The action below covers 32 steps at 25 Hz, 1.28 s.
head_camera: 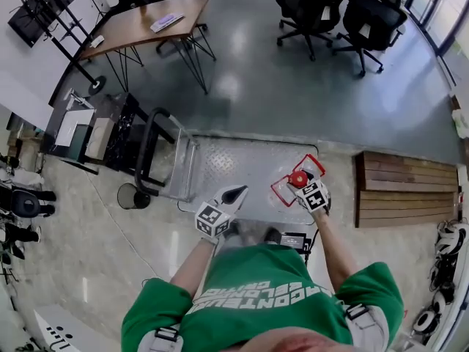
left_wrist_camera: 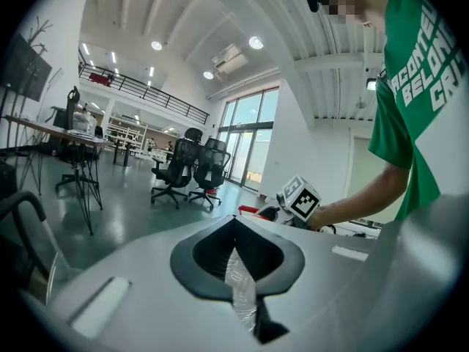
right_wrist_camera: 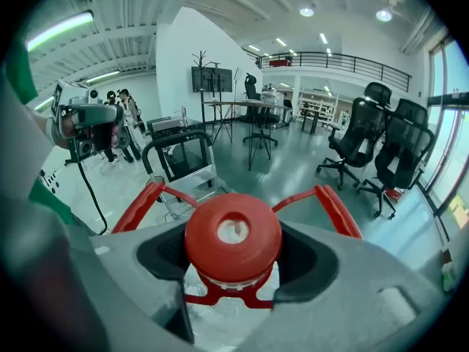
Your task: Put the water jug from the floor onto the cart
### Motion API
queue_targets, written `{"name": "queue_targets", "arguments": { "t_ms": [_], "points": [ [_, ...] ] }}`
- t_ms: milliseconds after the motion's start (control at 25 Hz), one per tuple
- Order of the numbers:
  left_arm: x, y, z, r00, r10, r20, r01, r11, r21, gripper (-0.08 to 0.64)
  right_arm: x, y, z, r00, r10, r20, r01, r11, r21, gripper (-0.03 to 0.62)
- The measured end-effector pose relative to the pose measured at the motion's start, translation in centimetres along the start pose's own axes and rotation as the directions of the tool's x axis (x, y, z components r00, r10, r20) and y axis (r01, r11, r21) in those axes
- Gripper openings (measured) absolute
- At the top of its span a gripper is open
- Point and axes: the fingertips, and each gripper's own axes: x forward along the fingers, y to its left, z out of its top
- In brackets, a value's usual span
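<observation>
The water jug (head_camera: 297, 178) shows its red cap and red carry handle over the right end of the cart's metal deck (head_camera: 234, 160). My right gripper (head_camera: 304, 189) is shut on the jug's neck. In the right gripper view the red cap (right_wrist_camera: 233, 237) sits between the jaws, with clear plastic below it. Whether the jug rests on the deck or hangs above it cannot be told. My left gripper (head_camera: 233, 194) is to the left of the jug, apart from it, over the deck's near edge. Its jaws (left_wrist_camera: 238, 270) are shut, and a strip of crinkled clear plastic shows in the slit.
The cart's black push handle (head_camera: 150, 149) rises at the deck's left end. A round black base (head_camera: 130, 195) stands beside it. A wooden pallet (head_camera: 407, 189) lies to the right. A wooden table (head_camera: 139, 24) and office chairs (head_camera: 330, 9) stand farther off. People (right_wrist_camera: 121, 123) stand at the back left.
</observation>
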Motion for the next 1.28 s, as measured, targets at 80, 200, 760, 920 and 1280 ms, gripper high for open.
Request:
{"name": "queue_targets", "arguments": {
  "t_ms": [80, 200, 760, 920, 1280],
  "points": [
    [-0.5, 0.7, -0.3, 1.0, 0.005, -0.008, -0.005, 1.0, -0.008, 0.017, 1.4, 0.4, -0.1, 1.0, 0.006, -0.019, -0.006, 1.0, 0.003, 0.302],
    [-1.1, 1.8, -0.7, 1.0, 0.014, -0.016, -0.014, 1.0, -0.02, 0.017, 3.7, 1.0, -0.3, 0.999, 0.019, -0.045, -0.019, 1.0, 0.007, 0.302],
    [-2.6, 5.4, -3.9, 0.997, 0.012, -0.075, -0.017, 0.998, -0.067, 0.017, 15.5, 3.8, -3.8, 0.977, 0.059, -0.205, -0.067, 0.997, -0.029, 0.302],
    [-2.6, 6.2, -4.3, 0.996, 0.003, -0.092, -0.01, 0.997, -0.08, 0.017, 18.4, 4.7, -4.9, 0.971, 0.088, -0.224, -0.091, 0.996, -0.006, 0.302],
    [-1.6, 7.9, -4.4, 0.992, -0.032, -0.121, 0.019, 0.994, -0.103, 0.017, 23.3, 3.8, -9.1, 0.945, 0.043, -0.323, -0.032, 0.999, 0.041, 0.302]
  ]
}}
